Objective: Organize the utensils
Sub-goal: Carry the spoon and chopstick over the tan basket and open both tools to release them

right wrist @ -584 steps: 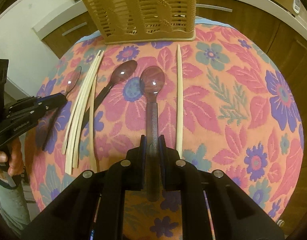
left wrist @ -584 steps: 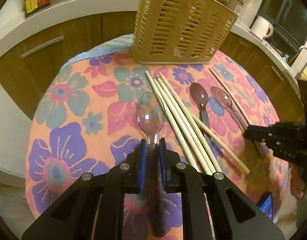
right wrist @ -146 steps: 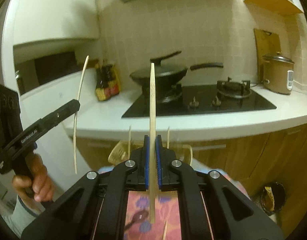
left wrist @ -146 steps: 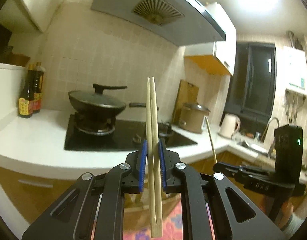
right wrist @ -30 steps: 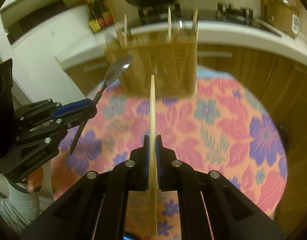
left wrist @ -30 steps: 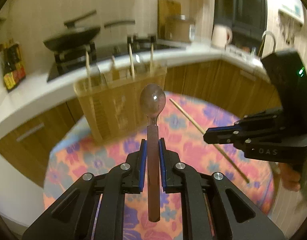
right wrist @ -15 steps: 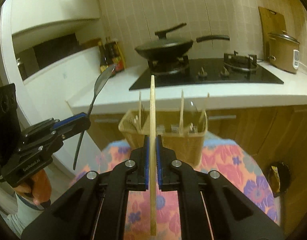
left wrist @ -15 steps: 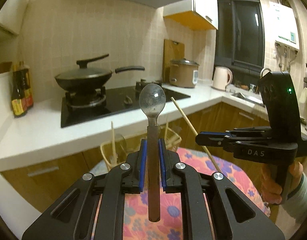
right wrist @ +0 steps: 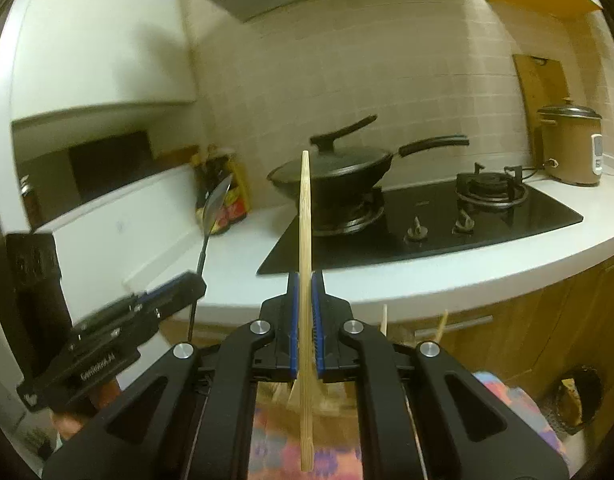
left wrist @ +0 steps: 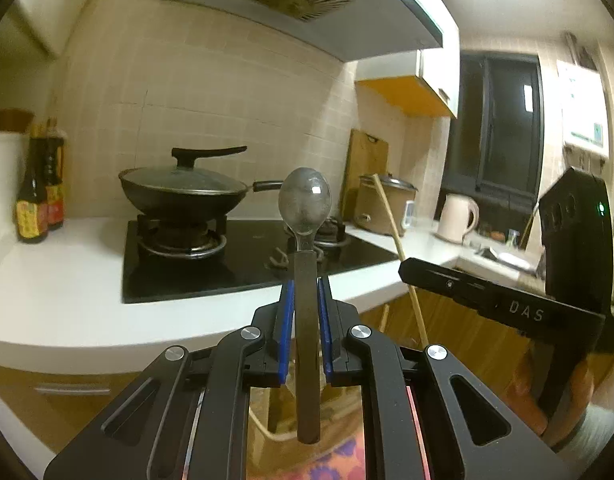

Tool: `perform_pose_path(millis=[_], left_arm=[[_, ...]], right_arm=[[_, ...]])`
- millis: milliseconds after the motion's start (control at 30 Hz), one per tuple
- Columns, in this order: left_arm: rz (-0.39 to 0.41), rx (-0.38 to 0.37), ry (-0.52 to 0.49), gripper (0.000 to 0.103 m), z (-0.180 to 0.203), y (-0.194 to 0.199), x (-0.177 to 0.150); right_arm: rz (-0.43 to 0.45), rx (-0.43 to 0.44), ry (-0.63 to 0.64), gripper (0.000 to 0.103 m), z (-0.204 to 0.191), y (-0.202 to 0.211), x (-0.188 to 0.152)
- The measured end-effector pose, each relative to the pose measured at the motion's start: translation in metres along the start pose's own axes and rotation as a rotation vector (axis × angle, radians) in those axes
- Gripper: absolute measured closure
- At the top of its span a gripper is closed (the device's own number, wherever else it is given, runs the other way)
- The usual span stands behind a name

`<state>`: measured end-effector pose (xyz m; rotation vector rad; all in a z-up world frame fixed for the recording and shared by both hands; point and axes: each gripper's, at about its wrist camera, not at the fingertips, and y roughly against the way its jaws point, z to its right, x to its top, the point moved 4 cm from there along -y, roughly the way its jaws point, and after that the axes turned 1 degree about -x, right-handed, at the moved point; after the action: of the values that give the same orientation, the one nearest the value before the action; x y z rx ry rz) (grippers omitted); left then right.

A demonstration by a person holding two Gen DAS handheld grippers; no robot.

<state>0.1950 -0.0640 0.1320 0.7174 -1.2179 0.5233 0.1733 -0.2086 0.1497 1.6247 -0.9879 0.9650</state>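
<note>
My left gripper [left wrist: 306,292] is shut on the dark handle of a clear plastic spoon [left wrist: 305,204], which stands upright with its bowl on top. The right gripper [right wrist: 306,284] is shut on a single wooden chopstick [right wrist: 305,216], also upright. In the left wrist view the right gripper [left wrist: 411,270] sits to the right with its chopstick [left wrist: 391,220] slanting up. In the right wrist view the left gripper [right wrist: 195,280] is at the left with the spoon [right wrist: 215,204]. The tan slotted basket [right wrist: 339,412] lies low behind the fingers, mostly hidden, with chopstick tips [right wrist: 383,316] poking out.
A white counter [left wrist: 59,292] runs ahead with a black hob [left wrist: 235,256] and a lidded wok [left wrist: 183,190]. Sauce bottles [left wrist: 37,196] stand at the left; a rice cooker [left wrist: 383,204] and kettle [left wrist: 457,218] at the right. The floral tablecloth [right wrist: 507,400] shows at the bottom. A person's hand [left wrist: 543,392] holds the right gripper.
Both grippers rose and tilted up from the table, so the basket and cloth sank to the bottom edge. The spoon and the chopstick stayed gripped.
</note>
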Motion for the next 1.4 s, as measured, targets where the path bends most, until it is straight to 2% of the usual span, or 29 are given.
perform_pose_path(millis=[100,267,333,500,667,767,967,1000,1033,1167,1200,1267,1367,1400], left_arm=[[0.018,0.006,0.018,0.093,-0.013,-0.016,-0.006],[0.043,-0.006,0.060,0.093,-0.026,-0.034,-0.022],[0.050,0.018,0.058,0.093,-0.028,-0.040,-0.027],[0.074,0.020,0.080,0.093,-0.034,-0.050,-0.038],[0.078,0.037,0.062,0.093,-0.033,-0.056,-0.051],[0.059,0.019,0.057,0.092,-0.031,-0.055,-0.057],[0.037,-0.001,0.077,0.092,-0.032,-0.040,-0.067],[0.026,-0.020,0.093,0.091,-0.033,-0.038,-0.069],[0.019,-0.026,0.103,0.089,-0.034,-0.036,-0.070],[0.016,-0.014,0.121,0.081,-0.036,-0.021,-0.073],[0.017,-0.012,0.130,0.075,-0.036,-0.017,-0.073],[0.023,-0.017,0.152,0.068,-0.036,-0.003,-0.071],[0.030,-0.021,0.154,0.065,-0.030,0.015,-0.070],[0.033,-0.014,0.149,0.060,-0.027,0.020,-0.070]], right_arm=[[0.053,-0.033,-0.006,0.099,0.004,-0.013,0.003],[0.074,-0.062,-0.019,0.099,0.009,-0.036,-0.005],[0.091,-0.090,-0.019,0.099,0.011,-0.044,-0.010],[0.137,-0.141,-0.038,0.099,0.021,-0.053,-0.023],[0.143,-0.133,-0.030,0.099,0.023,-0.055,-0.030],[0.143,-0.124,-0.012,0.098,0.019,-0.051,-0.036],[0.084,-0.063,-0.046,0.094,0.021,-0.042,-0.047],[0.071,-0.054,-0.057,0.091,0.023,-0.039,-0.050],[0.065,-0.051,-0.060,0.084,0.024,-0.036,-0.052],[0.038,-0.056,-0.059,0.065,0.027,-0.021,-0.060],[0.038,-0.060,-0.055,0.059,0.027,-0.014,-0.062],[0.044,-0.069,-0.049,0.056,0.027,-0.001,-0.065],[0.039,-0.084,-0.031,0.046,0.027,0.017,-0.072],[0.034,-0.093,-0.023,0.044,0.028,0.023,-0.077]])
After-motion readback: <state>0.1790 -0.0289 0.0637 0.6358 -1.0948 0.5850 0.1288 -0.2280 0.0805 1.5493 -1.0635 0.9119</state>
